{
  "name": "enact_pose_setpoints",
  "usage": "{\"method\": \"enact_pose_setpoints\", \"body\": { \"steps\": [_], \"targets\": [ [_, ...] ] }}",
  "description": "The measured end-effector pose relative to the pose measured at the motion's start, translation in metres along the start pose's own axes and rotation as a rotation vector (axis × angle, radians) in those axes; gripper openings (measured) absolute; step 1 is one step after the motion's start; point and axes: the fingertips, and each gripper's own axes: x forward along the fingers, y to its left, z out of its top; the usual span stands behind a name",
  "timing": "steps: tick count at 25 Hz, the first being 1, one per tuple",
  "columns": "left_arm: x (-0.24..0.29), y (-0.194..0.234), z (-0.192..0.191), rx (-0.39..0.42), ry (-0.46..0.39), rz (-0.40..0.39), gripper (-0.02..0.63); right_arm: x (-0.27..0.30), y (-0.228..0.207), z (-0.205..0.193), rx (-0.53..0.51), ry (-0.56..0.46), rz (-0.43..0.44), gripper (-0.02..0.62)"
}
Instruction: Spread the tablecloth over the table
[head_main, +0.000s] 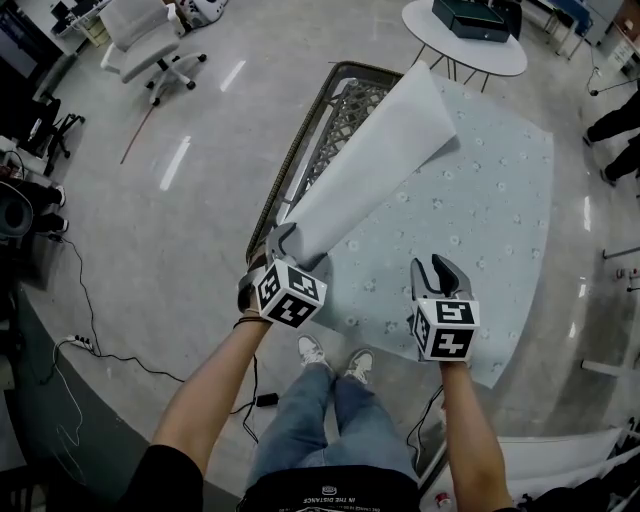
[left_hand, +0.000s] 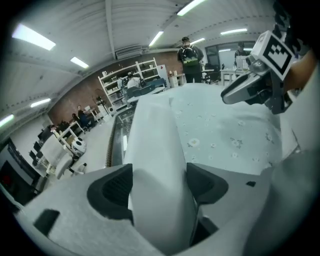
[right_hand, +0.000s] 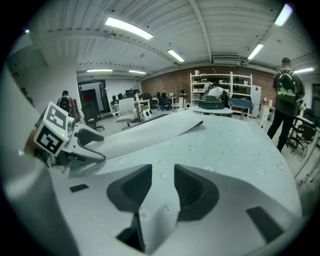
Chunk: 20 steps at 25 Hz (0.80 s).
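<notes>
Pale tablecloth (head_main: 470, 200) pinched in left tool (head_main: 283, 242), right tool (head_main: 440, 270), forearms (head_main: 215, 390) outstretched downward

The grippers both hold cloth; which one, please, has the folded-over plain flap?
The left gripper holds the tablecloth's plain flap; the right gripper pinches its flat patterned edge.

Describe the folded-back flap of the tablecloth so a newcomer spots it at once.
On the long table, find the pale flower-print tablecloth. Its flap runs along the left side, from the left gripper toward the far corner: the only plain white, unprinted strip.
</notes>
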Motion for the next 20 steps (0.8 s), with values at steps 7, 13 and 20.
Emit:
{"method": "enact_pose_setpoints", "body": {
  "steps": [7, 13, 20],
  "targets": [
    [0.001, 0.011, -0.003, 0.019, 0.007, 0.035, 0.305, 0.006, 0.002, 0.005, -0.014, 0.000, 0.018, 0.140],
    [-0.007, 0.033, -0.003, -0.021, -0.006, 0.066, 0.198, 0.012, 0.008, 0.009, -0.023, 0.002, 0.045, 0.137],
    [-0.018, 0.054, 0.001, -0.146, -0.039, -0.012, 0.117, 0.021, 0.030, 0.030, -0.042, -0.017, 0.080, 0.132]
  ]
}}
